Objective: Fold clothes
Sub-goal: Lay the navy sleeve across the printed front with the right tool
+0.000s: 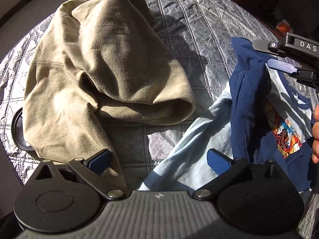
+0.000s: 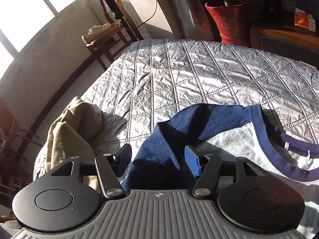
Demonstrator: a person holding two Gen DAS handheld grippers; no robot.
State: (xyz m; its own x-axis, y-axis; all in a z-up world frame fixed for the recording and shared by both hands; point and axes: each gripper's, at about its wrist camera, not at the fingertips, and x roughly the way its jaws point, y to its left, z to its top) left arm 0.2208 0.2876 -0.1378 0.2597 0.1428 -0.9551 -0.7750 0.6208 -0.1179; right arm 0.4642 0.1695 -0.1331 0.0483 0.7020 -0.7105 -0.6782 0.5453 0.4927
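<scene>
Item 1: your left gripper, nearest in the left wrist view, jaws wide apart and holding nothing, hovering over the pale sleeve of the T-shirt and the quilted grey bedspread.

Item 2: your right gripper, jaws apart with a bunched navy fold of the T-shirt lying between them; neither pad presses it. The navy-trimmed collar lies just right of these jaws.

Item 3: the T-shirt, white with navy parts and a colourful print, spread on the right side of the bed.

Item 4: a tan fleece garment, crumpled in a heap to the left, apart from the T-shirt.

Item 5: beyond the bed, a red pot and a wooden chair carrying a pale shoe.
</scene>
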